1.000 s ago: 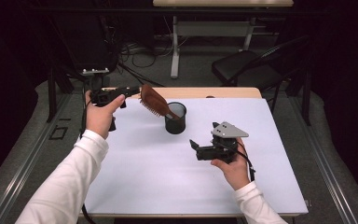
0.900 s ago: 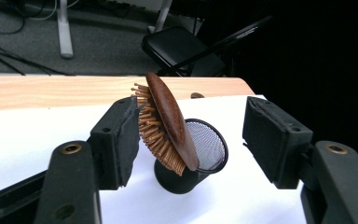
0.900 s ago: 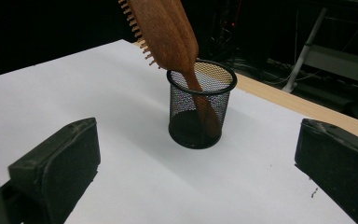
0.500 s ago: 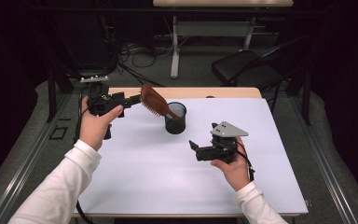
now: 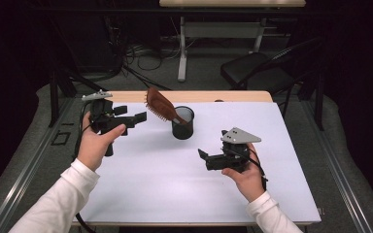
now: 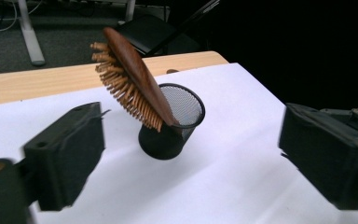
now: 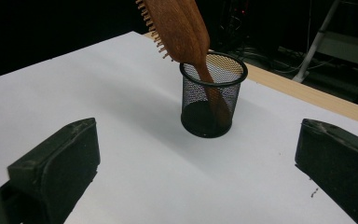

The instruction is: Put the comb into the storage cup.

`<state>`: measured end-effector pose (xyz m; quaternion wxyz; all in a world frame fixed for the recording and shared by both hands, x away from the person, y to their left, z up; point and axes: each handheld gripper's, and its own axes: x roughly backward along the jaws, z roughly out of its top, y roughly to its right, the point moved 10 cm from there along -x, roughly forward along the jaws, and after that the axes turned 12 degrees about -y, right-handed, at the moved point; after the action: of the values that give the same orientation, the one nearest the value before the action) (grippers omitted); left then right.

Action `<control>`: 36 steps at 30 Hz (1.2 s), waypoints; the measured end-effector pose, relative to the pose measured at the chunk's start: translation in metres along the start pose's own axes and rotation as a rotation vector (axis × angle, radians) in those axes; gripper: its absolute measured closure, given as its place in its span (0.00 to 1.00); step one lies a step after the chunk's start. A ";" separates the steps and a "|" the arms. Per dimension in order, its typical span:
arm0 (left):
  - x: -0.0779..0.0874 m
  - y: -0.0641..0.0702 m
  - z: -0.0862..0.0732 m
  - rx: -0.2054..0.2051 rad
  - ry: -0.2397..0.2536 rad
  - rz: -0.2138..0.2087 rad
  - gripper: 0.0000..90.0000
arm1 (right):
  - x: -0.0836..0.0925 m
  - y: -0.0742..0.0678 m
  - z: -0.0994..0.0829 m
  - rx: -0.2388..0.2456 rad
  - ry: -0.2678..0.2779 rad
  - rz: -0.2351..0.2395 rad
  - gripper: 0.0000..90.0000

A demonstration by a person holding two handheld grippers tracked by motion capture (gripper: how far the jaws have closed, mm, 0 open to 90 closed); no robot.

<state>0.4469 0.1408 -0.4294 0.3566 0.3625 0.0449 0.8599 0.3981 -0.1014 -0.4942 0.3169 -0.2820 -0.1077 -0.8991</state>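
The brown wooden hairbrush with pale wooden bristles (image 5: 159, 105) stood handle-down in the small round black wire-mesh cup (image 5: 183, 127), its oval head leaning out over the rim toward the left tool (image 5: 137, 117) and its bristles facing down on that side. The handle reached the bottom of the cup, as the right tool's view showed through the mesh (image 7: 213, 100). Brush and cup sat on the white tabletop (image 5: 175, 184), nearer its far edge, where a strip of pale wood showed beyond the white sheet.

The left tool hung just off the brush head, apart from it, pointing at it from the side. Its jaws had just been opening, and they stood spread wide with nothing between them; in its own view the brush (image 6: 133, 77) and the cup (image 6: 170, 123) lay ahead in the gap, clear of both black pads. A hand in a white sleeve (image 5: 96, 145) held this tool above the tabletop's left part.

The right tool (image 5: 203, 156) rested low over the tabletop on the near side of the cup, well apart from it, aimed toward it. Its jaws were spread too, gripping nothing, and the cup (image 7: 213, 93) stood ahead between them at a distance. The grey three-cornered plate (image 5: 240, 136) sat on top of it.
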 end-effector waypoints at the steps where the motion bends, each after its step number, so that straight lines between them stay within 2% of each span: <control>1: 0.000 0.000 -0.003 0.004 0.001 -0.006 0.03 | 0.001 0.000 0.000 -0.003 -0.002 0.000 0.00; 5: 0.001 -0.001 -0.014 0.000 0.007 -0.031 0.01 | 0.004 0.000 -0.002 -0.011 -0.012 0.008 0.00; 8: 0.003 -0.004 -0.022 -0.021 0.003 -0.027 0.01 | 0.007 0.002 -0.005 -0.005 -0.020 -0.001 0.00; 10: 0.005 -0.006 -0.025 -0.015 0.007 -0.026 0.01 | 0.008 0.002 -0.006 -0.005 -0.025 -0.003 0.00; 17: 0.013 -0.008 -0.041 -0.028 0.030 -0.057 0.01 | 0.016 0.005 -0.017 0.006 -0.061 0.005 0.00; 20: 0.016 -0.010 -0.050 -0.064 0.016 -0.038 0.01 | 0.020 0.007 -0.023 0.014 -0.075 -0.004 0.00; 23: 0.017 -0.013 -0.058 -0.084 0.008 -0.021 0.01 | 0.025 0.011 -0.028 0.010 -0.083 -0.011 0.00; 31: 0.022 -0.018 -0.077 -0.111 0.000 0.006 0.01 | 0.033 0.018 -0.040 -0.007 -0.093 -0.027 0.00; 36: 0.024 -0.022 -0.091 -0.114 0.001 0.024 0.01 | 0.037 0.021 -0.047 -0.018 -0.095 -0.033 0.00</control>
<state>0.3889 0.1892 -0.4897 0.3663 0.3418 -0.0083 0.8654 0.3670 -0.1544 -0.5107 0.2942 -0.3255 -0.1192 -0.8907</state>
